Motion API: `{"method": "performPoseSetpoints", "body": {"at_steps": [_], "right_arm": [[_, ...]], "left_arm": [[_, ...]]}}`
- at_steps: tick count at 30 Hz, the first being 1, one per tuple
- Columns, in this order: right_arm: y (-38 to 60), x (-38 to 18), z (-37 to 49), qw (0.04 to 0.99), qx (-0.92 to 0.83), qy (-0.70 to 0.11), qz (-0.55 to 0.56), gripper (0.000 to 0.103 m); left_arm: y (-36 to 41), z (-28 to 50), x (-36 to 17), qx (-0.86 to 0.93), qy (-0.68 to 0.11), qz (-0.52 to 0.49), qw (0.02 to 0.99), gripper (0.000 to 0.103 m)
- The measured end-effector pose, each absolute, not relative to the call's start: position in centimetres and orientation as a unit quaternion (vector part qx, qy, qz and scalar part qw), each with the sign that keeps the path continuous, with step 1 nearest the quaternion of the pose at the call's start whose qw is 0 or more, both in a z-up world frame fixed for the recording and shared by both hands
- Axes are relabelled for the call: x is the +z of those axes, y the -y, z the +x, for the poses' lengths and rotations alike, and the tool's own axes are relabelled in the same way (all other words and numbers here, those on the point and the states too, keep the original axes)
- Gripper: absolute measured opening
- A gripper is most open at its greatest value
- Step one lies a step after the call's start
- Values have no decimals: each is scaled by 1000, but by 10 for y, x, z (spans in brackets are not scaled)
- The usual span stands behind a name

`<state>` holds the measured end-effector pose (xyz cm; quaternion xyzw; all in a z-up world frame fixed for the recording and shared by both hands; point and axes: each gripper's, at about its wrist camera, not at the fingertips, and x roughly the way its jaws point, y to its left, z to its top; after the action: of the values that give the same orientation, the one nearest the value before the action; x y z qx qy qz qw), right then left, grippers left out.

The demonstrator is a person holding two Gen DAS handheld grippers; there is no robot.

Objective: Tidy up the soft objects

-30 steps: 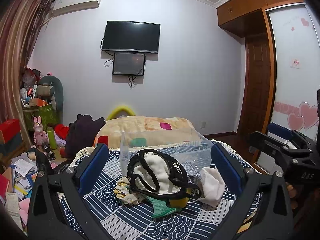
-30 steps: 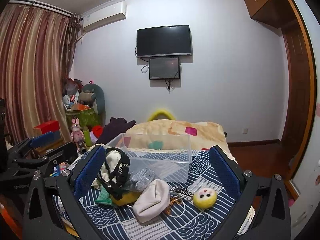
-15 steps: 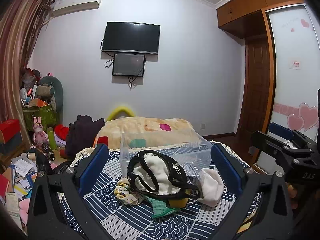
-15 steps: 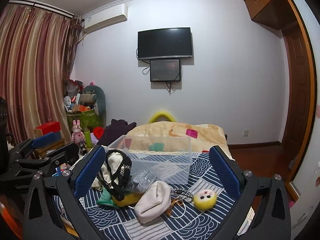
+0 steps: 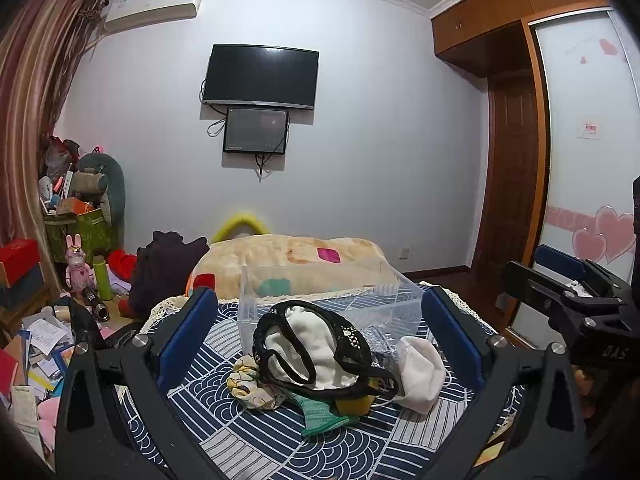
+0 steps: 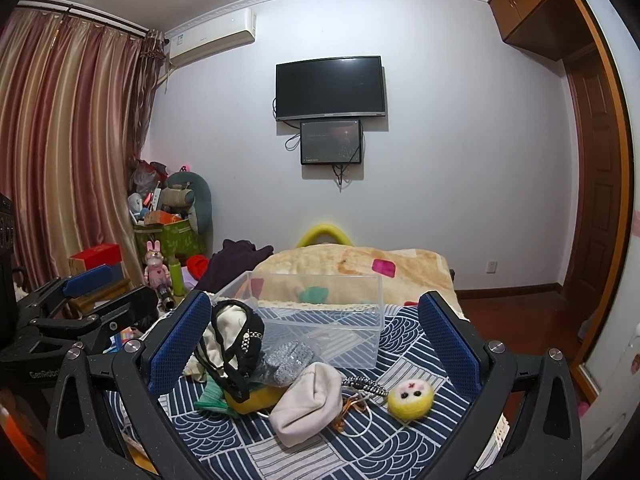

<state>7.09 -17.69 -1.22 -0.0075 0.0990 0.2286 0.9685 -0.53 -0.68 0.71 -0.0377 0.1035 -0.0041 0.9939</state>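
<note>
A pile of soft things lies on a blue patterned cloth [image 5: 240, 432]: a white cloth with a black lace band [image 5: 312, 348], a cream pouch [image 5: 420, 372] [image 6: 308, 400], a floral scrap [image 5: 248, 384], a green cloth [image 5: 320, 416], a grey glittery pouch [image 6: 288, 360], and a yellow plush ball with a face [image 6: 410, 396]. A clear plastic box [image 6: 320, 320] [image 5: 328, 296] stands empty behind them. My left gripper [image 5: 320, 328] is open in front of the pile. My right gripper [image 6: 316, 332] is open in front of the box.
A beige quilt [image 5: 288, 264] lies behind the box. Boxes, toys and papers crowd the left floor [image 5: 48, 320]. A wardrobe with a sliding door [image 5: 580, 160] is on the right. A black-and-white cord [image 6: 364, 384] lies by the plush ball.
Both wrist views have shifted very slightly; the objects and the open grippers stay as they were.
</note>
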Motion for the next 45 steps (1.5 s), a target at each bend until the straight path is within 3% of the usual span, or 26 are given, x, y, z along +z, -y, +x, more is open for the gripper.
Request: {"method": "performPoseSetpoints", "body": {"at_steps": [23,24,27,31,40,45], "right_arm": [[182,-19,83,968,218,-125,2,103],[183,-20,85,968,217,-128,3,103],[184,-26,90,969,207,-134,-1,103],[184,-35,98,970,194,-148,-12,95],[200,-58,127,961,176,-212,6,71],[207,-69,137,957,160,-241,14,67]], "left_arm": [[2,4,-5,-14,-131,-45,990,103],[2,7,-8,-12,-136,-45,990,102],[0,13,-14,-10,-148,-49,988,82],[-3,28,-24,-14,-183,-58,981,74],[-3,66,-47,-44,-241,-100,964,72],[3,88,-57,-45,-267,-112,956,72]]}}
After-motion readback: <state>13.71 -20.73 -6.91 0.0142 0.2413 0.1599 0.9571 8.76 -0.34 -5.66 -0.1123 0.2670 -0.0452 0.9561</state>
